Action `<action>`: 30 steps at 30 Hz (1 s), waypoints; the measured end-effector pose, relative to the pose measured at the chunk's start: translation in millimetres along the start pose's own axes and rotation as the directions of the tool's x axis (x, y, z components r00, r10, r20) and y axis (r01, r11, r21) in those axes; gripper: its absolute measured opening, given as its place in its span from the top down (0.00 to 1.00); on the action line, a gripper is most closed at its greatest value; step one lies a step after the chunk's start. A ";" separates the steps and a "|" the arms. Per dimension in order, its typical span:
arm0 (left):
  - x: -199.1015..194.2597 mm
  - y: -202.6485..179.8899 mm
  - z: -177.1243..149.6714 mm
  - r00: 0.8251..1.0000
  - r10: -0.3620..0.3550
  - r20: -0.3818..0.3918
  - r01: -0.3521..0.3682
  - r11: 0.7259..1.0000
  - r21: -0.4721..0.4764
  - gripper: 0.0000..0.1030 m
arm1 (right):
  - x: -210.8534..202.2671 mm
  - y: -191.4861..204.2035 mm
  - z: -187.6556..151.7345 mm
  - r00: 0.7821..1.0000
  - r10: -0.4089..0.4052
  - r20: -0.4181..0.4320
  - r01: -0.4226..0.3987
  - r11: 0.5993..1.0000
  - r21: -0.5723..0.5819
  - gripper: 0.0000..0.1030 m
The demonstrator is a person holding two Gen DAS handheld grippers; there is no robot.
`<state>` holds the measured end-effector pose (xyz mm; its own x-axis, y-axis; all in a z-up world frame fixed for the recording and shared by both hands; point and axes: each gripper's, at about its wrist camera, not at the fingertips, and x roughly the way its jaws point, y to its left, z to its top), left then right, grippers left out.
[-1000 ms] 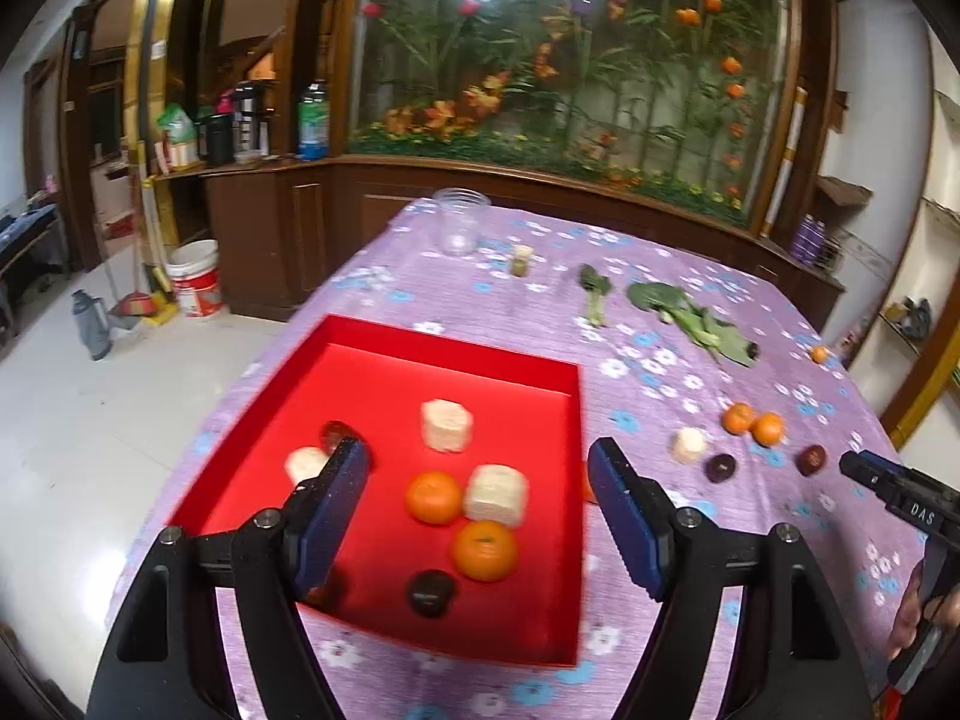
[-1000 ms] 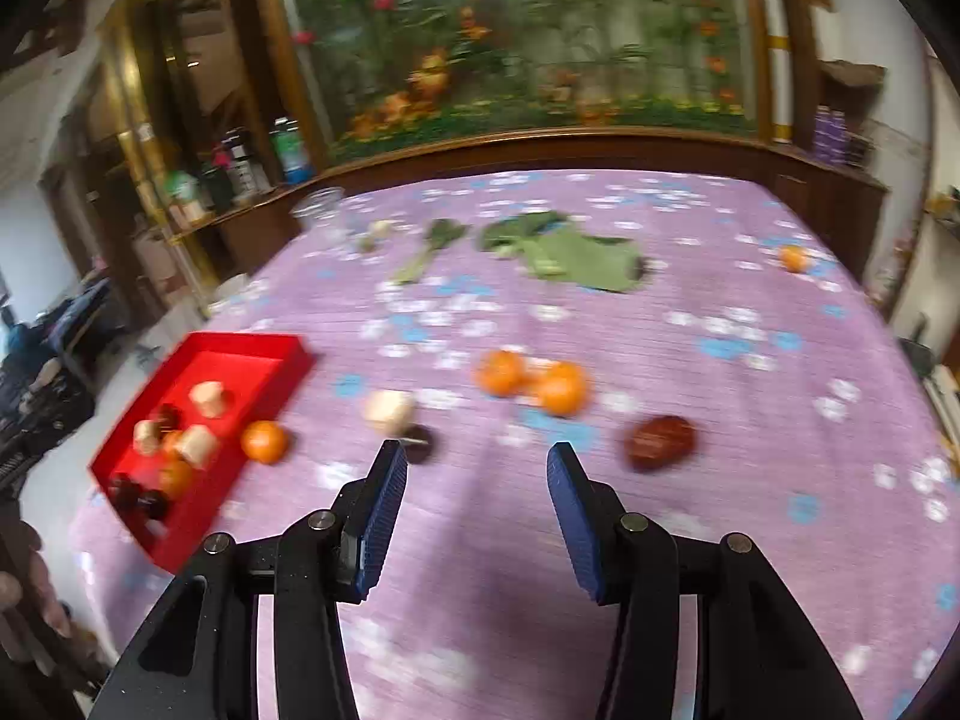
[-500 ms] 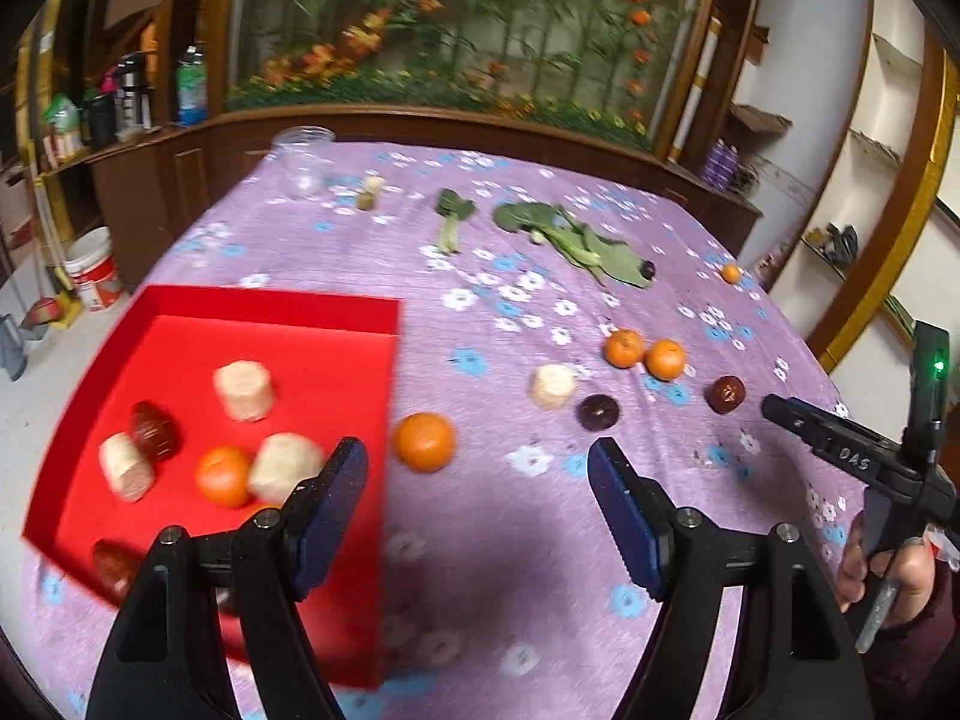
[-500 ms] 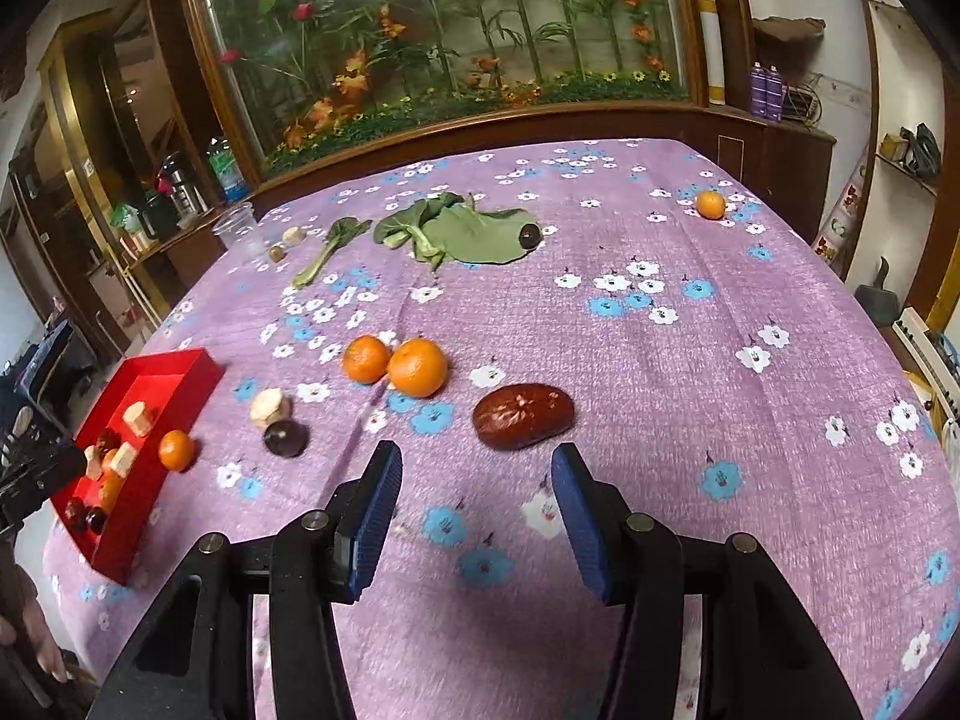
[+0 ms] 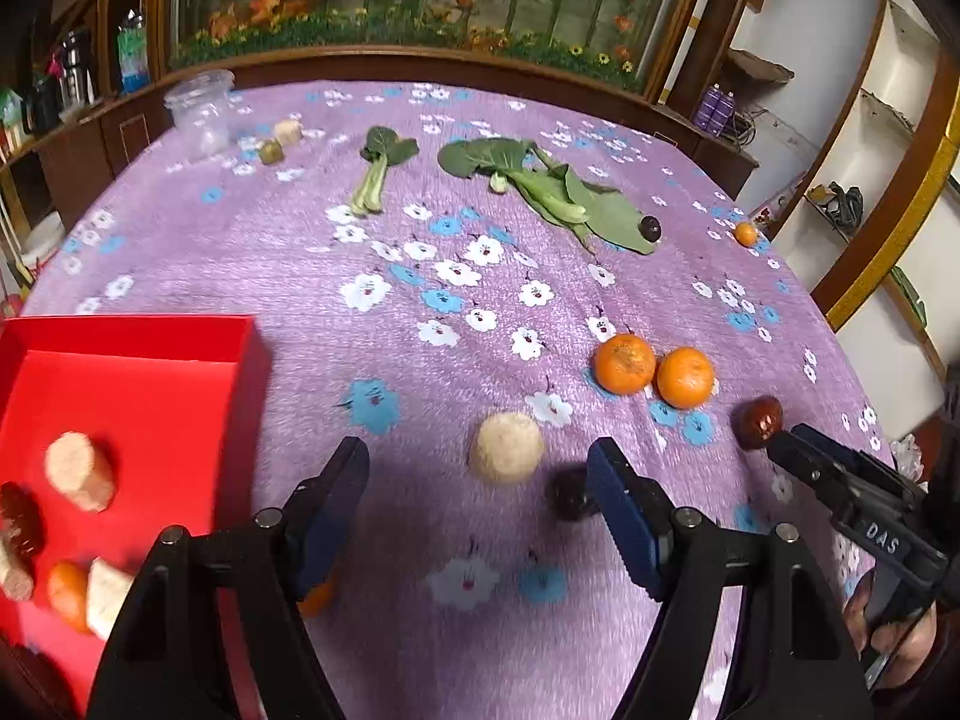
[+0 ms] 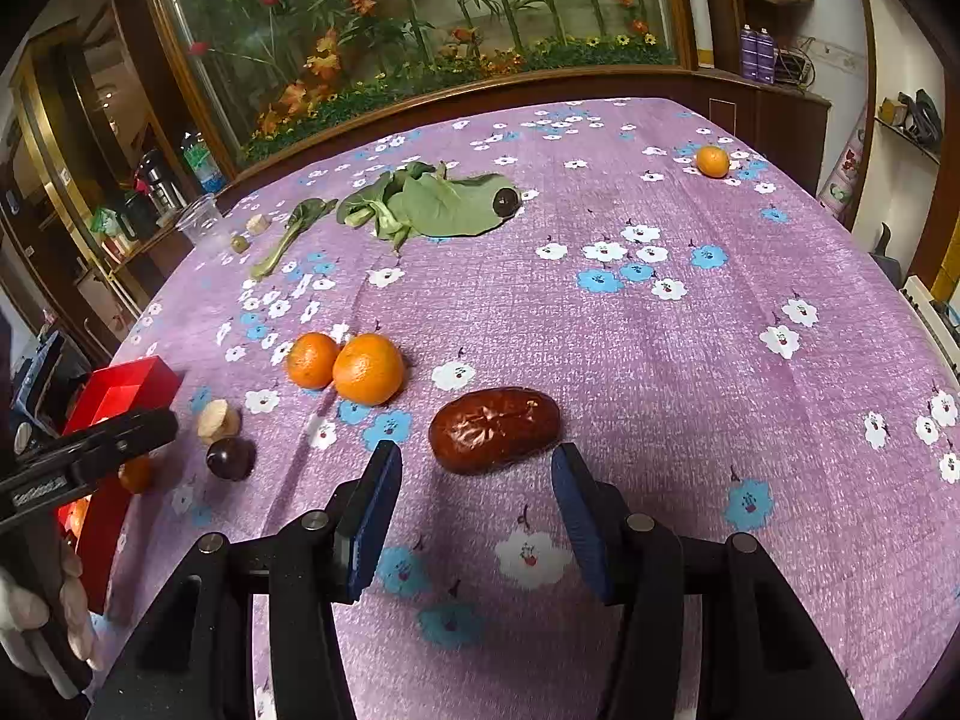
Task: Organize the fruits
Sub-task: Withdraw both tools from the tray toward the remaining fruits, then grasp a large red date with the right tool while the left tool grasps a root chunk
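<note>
My left gripper [image 5: 477,510] is open and empty above the purple cloth. A beige round fruit [image 5: 506,447] lies just ahead between its fingers, and a dark plum [image 5: 570,495] sits by its right finger. The red tray [image 5: 138,384] holding several fruits is at the left. Two oranges [image 5: 654,366] lie further right. My right gripper [image 6: 477,510] is open and empty, with a wrinkled red date [image 6: 495,429] just ahead between its fingers. The two oranges [image 6: 345,363], the beige fruit [image 6: 217,420] and the plum [image 6: 231,457] lie to its left.
Green leafy vegetables [image 5: 558,192] and a dark fruit [image 5: 649,229] lie mid-table. A clear plastic cup [image 5: 201,111] stands at the far left. A lone small orange [image 6: 713,161] sits near the far right edge. One orange [image 5: 315,594] lies beside the tray.
My left gripper has swung right, off the tray and towards the beige fruit and plum. My right gripper has closed in on the red date, which now lies just ahead of its fingers.
</note>
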<state>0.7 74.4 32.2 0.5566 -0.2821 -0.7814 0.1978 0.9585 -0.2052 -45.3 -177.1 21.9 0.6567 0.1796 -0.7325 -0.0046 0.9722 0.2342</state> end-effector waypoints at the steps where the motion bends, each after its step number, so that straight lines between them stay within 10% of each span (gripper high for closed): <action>1: 4.3 -0.3 1.6 1.000 0.000 -0.008 0.000 1.000 0.000 0.34 | 1.6 -0.2 0.8 1.000 -0.003 -0.002 0.003 1.000 0.000 0.46; 9: 28.7 -12.8 1.4 0.998 0.011 -0.057 -0.008 0.998 0.063 0.67 | 16.6 2.4 4.8 0.999 -0.020 -0.027 0.020 1.000 -0.005 0.46; 30: 13.4 -16.6 -9.4 1.000 0.028 -0.001 -0.028 0.997 0.066 0.72 | 14.2 6.1 8.6 0.999 -0.041 0.008 0.041 0.999 -0.007 0.64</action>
<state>-2.8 55.0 19.6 0.5610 -0.2548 -0.7876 0.2345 0.9614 -0.1440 -29.6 -169.9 18.4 0.6624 0.1383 -0.7363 0.0171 0.9798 0.1994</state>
